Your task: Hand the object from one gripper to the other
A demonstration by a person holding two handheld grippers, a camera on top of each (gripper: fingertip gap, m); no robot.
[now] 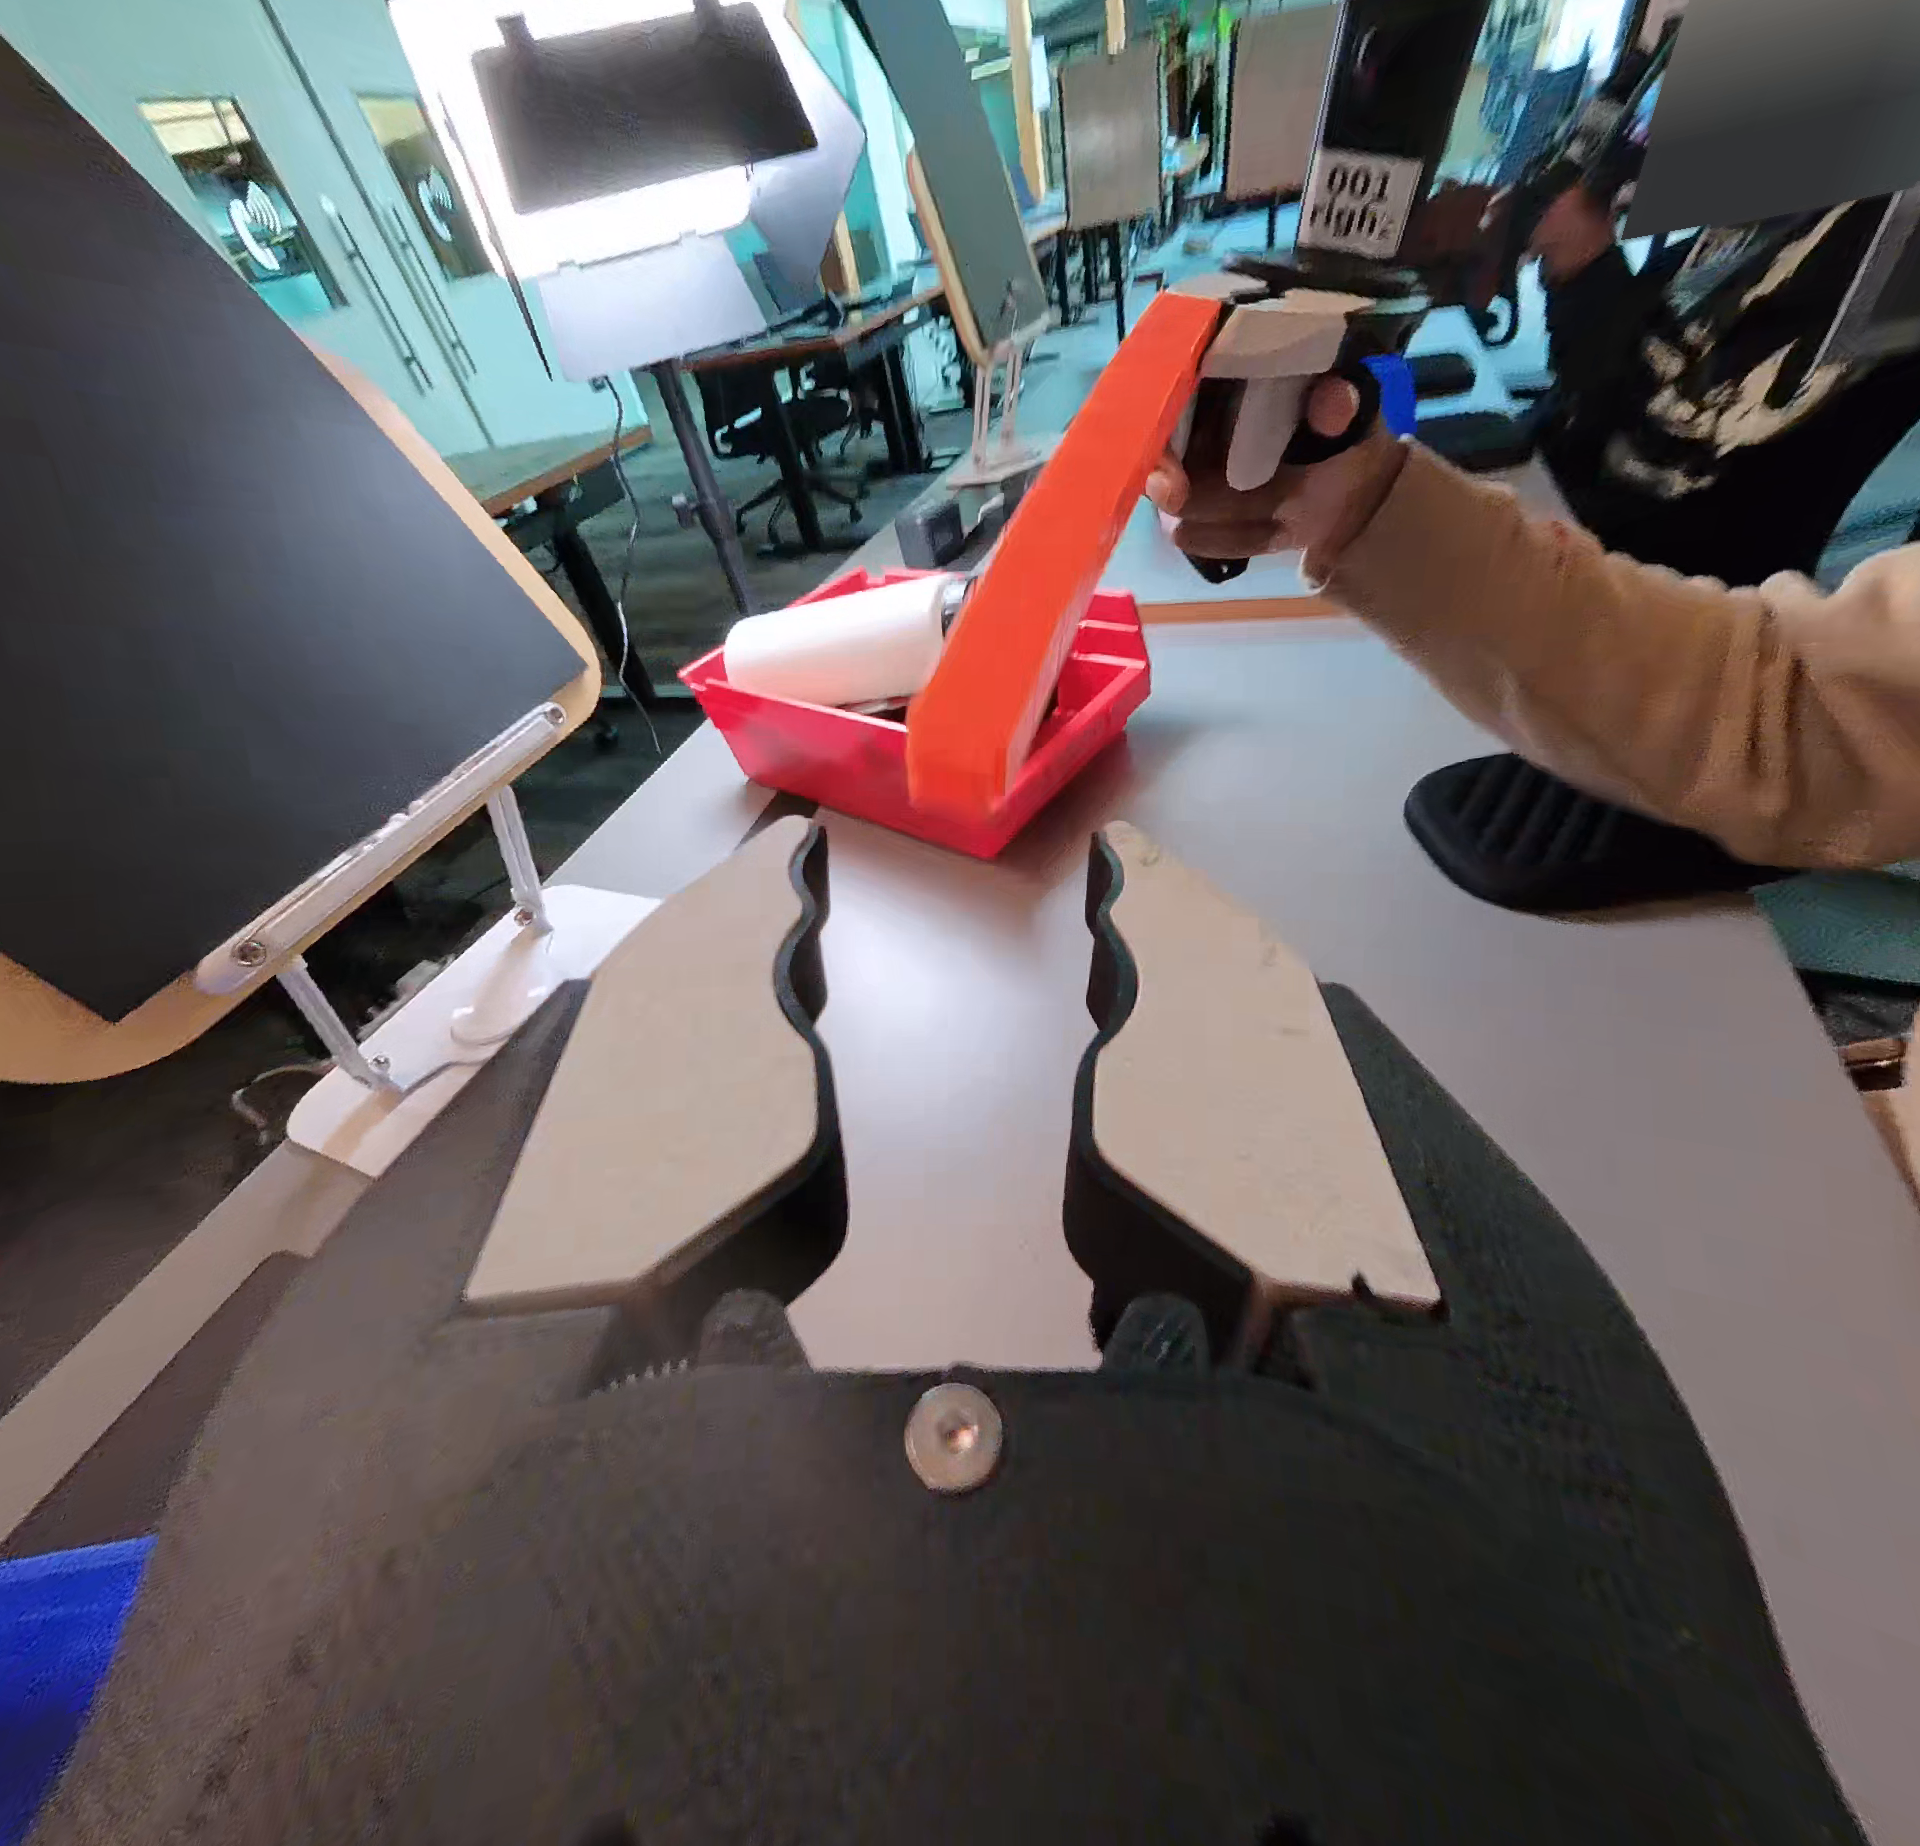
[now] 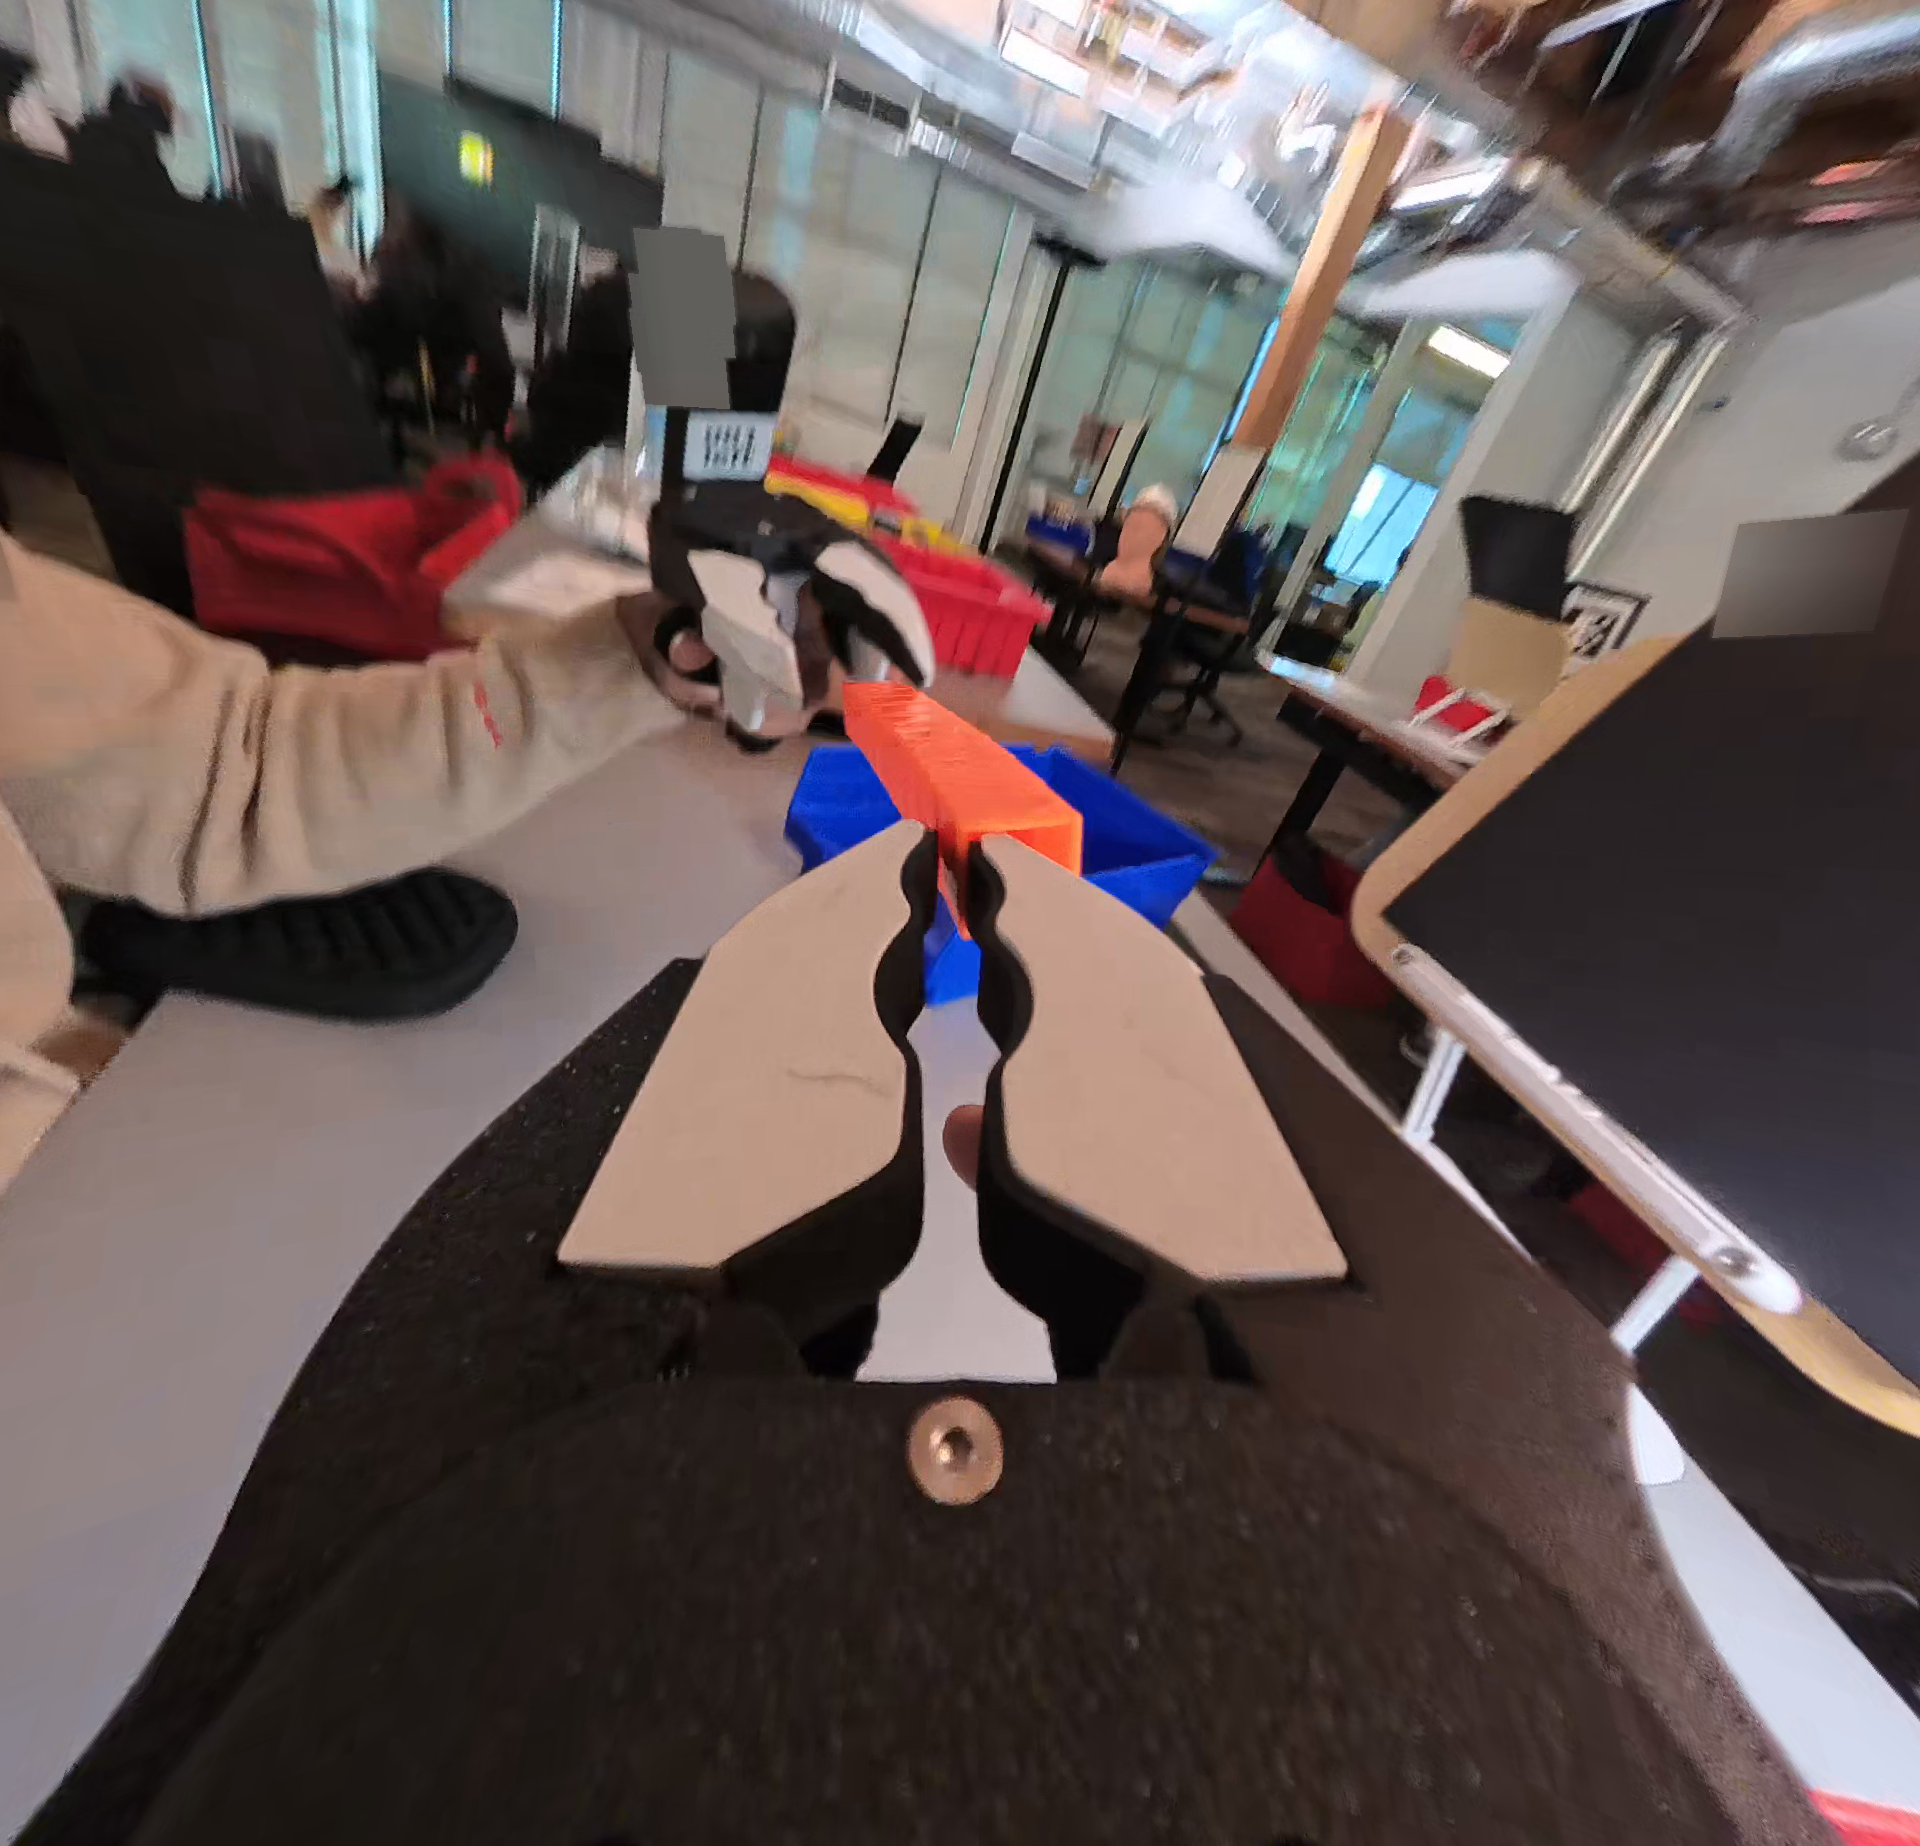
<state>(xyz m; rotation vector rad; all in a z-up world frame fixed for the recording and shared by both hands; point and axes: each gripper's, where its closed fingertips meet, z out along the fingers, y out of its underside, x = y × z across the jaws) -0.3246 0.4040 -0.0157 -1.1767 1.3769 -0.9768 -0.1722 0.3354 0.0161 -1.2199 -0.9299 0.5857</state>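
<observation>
Right gripper (image 2: 951, 861) clamped on one end of the orange bar (image 1: 1049, 570), held aloft above the red tray (image 1: 883, 757); left gripper (image 1: 956, 851) fingers apart, empty, near the bar's free end; best to bring the left squarely around that end, close firmly, only then release the right.

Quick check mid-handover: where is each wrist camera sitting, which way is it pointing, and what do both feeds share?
Left wrist view: behind the open left tongs, looking across the grey table at the red bin; right tongs, hand and beige sleeve show.
Right wrist view: behind the right tongs, shut on the orange block, facing the blue bin; left tongs beyond.
Shared: orange block, table, black pad.
</observation>
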